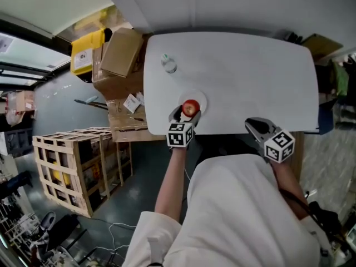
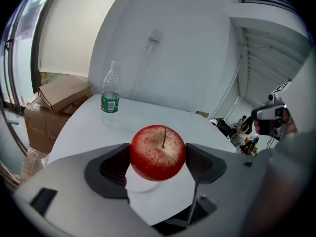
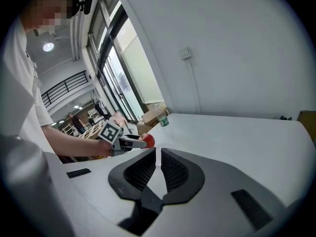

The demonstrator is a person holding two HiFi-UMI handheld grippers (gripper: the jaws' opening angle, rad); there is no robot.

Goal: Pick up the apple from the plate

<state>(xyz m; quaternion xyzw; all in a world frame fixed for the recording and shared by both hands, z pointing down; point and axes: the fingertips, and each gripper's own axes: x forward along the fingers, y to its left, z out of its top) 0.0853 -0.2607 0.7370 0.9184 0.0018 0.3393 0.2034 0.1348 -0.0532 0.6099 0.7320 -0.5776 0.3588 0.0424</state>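
At the near edge of the white counter (image 1: 250, 77), the left claw (image 1: 187, 117) reaches forward on a bare, nearly straight left forearm (image 1: 169, 182) that runs up from a white sleeve (image 1: 147, 235); its marker cube (image 1: 181, 134) sits just off the counter's edge, and its jaws point away from the body, over the plate (image 1: 201, 98); in the left gripper view the jaws stand one on each side of the apple (image 2: 158, 152), each pad pressed against the red skin, so this claw grips the apple at its widest part, stem up; the plate shows as a white disc right under the fruit, and I cannot tell whether the apple rests on it or hangs just clear; the plate lies near the counter's front edge, left of the middle; a bottle (image 1: 169, 64) stands upright well beyond it, toward the far left corner.

The right claw (image 1: 251, 123) is off to the right, well apart from the apple, at the counter's front edge and pointing up and left; the right forearm (image 1: 286, 174) is tucked close to the torso; in the right gripper view its jaws stand at a narrow slit with nothing between them; the left claw and the apple show small beyond them, to the left.
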